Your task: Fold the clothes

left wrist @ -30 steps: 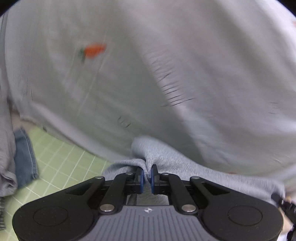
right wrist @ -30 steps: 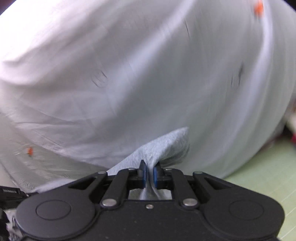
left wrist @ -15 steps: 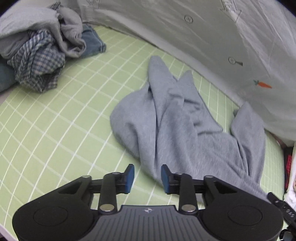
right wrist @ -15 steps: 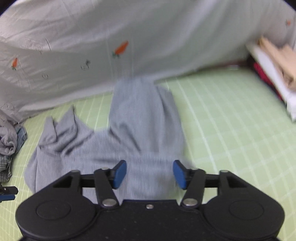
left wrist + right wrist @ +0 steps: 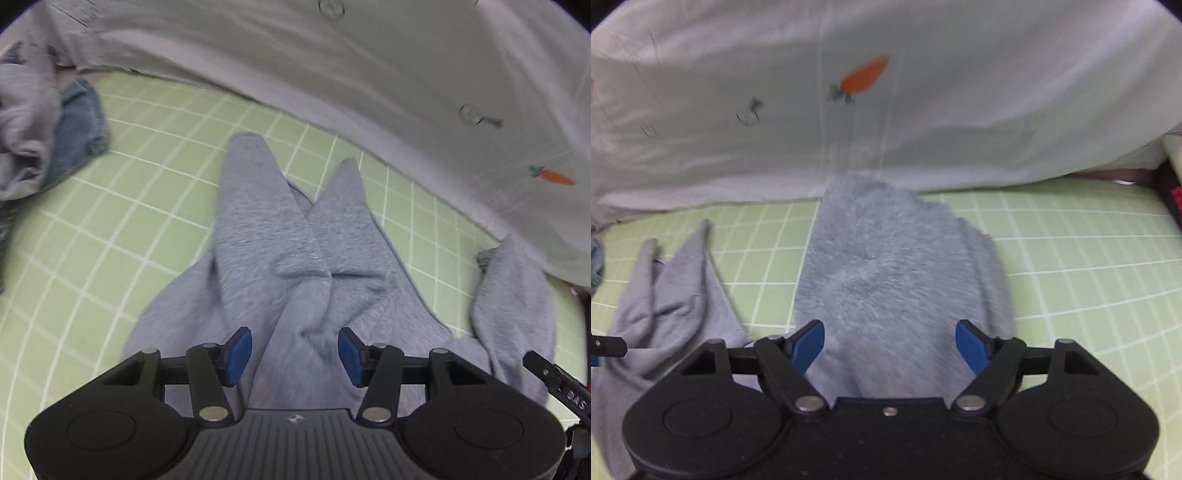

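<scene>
A: Only the left view shows the clothes pile (image 5: 40,129), far left.

B: Grey garment (image 5: 295,266) lies on the green mat (image 5: 92,240), stretching near to far. Left gripper (image 5: 293,354) and right gripper (image 5: 889,345) have just been opening, grasping nothing.

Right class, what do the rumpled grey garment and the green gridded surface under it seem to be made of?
Rumpled grey garment: probably soft knit jersey or fleece; heathered, matte, fuzzy, draping in loose folds.
Green gridded surface: likely a smooth matte mat, vinyl or similar, lying flat with printed white lines.
</scene>
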